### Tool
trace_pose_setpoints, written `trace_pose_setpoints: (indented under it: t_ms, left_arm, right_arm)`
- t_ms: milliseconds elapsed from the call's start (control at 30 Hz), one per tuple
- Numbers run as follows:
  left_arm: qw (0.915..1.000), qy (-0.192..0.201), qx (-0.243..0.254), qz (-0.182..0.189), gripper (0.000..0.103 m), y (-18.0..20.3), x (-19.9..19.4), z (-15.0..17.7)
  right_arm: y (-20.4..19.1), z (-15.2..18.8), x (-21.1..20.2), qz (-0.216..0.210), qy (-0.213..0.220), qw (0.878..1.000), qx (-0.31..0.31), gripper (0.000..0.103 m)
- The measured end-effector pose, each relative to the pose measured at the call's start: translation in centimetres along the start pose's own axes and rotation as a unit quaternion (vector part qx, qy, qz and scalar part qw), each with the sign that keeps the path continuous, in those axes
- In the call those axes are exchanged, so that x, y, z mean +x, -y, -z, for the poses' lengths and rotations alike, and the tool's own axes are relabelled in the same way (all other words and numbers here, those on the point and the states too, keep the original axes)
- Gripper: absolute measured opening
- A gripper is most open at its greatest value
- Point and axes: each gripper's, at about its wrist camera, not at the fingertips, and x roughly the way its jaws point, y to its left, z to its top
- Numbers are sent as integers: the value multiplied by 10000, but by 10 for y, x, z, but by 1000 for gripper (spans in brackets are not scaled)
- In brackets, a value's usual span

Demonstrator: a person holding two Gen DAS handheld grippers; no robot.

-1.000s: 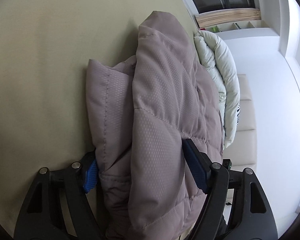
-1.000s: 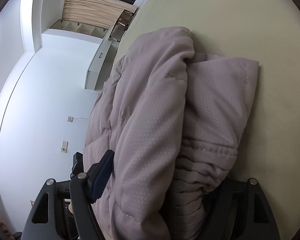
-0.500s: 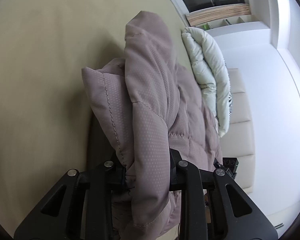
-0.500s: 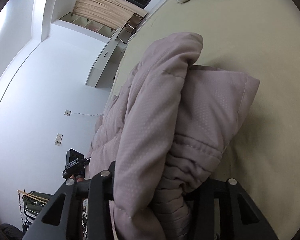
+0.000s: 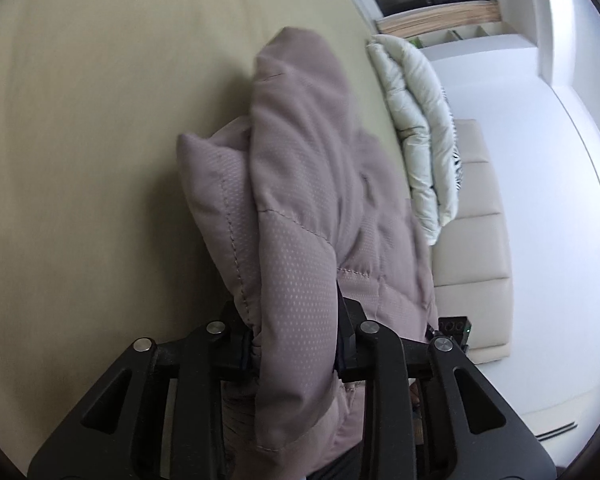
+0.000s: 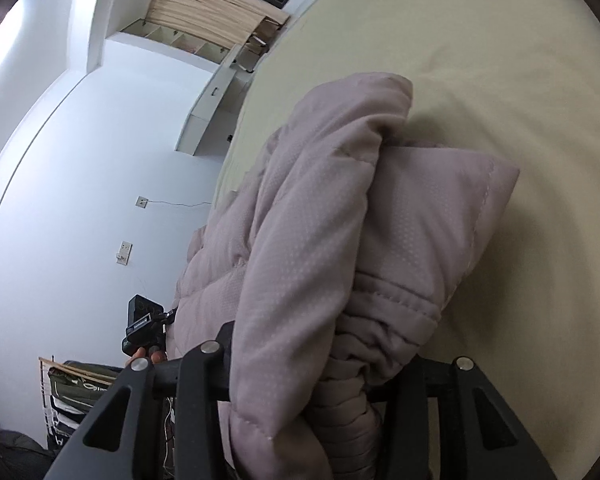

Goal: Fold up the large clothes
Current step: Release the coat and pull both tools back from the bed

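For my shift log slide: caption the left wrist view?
Left tongs clamped on a bunched mauve puffer jacket above a beige bed, white duvet behind.

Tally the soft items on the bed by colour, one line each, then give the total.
Mauve quilted puffer jacket: 1, clamped by the left gripper and the right gripper
Pale white-green folded duvet: 1, lying at the bed's far edge
Total: 2

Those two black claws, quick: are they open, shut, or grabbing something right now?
Left gripper: shut on the mauve puffer jacket, fabric bunched between its jaws.
Right gripper: shut on the same jacket, a thick fold pinched between its jaws.
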Motion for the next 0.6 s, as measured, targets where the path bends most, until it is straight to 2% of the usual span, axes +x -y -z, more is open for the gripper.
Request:
trace_pose_setpoints:
  t_ms: [33,100,133,200,300,367,433,467,500,533,567,600]
  left_arm:
    - [10000,9,-29,33,38,-12,0,6]
    - [9999,60,-133,92,42,-17,7,9]
    - [9999,91,-117,36,42,-15,9,10]
    - [9997,152,-3,-205,43,-3,7,13]
    - [9975,334,294,-541,43,9,-18,28]
    - [9916,545,707,-940,43,25,-40,39]
    - [9788,853,1196,-1427,46,48,-59,55]
    - [9664,1123,1521,-1741,47,65,-71,68]
    - [9512,1433,1806,-2050,51,81,-83,82]
    - [9373,1692,2020,-2279,60,97,-89,92]
    - [9194,1999,2259,-2523,66,117,-96,105]
    - [9014,2296,2459,-2726,77,135,-102,120]
  right_arm:
    - [15,7,4,31,-19,9998,196,48]
    - [41,15,11,-28,101,9988,475,58]
    - [49,18,13,-140,202,9981,564,59]
    - [49,20,10,-91,353,9972,660,61]
    - [37,23,1,298,405,9964,683,65]
    - [26,29,-10,544,477,9950,690,66]
    - [13,39,-29,980,618,9919,515,67]
    - [4,45,-40,1228,727,9891,370,67]
    - [-8,52,-51,1496,881,9846,191,67]
    - [-22,58,-59,1739,1055,9791,21,69]
    - [-37,64,-70,1979,1249,9721,-169,74]
    - [-51,72,-78,2187,1446,9644,-356,80]
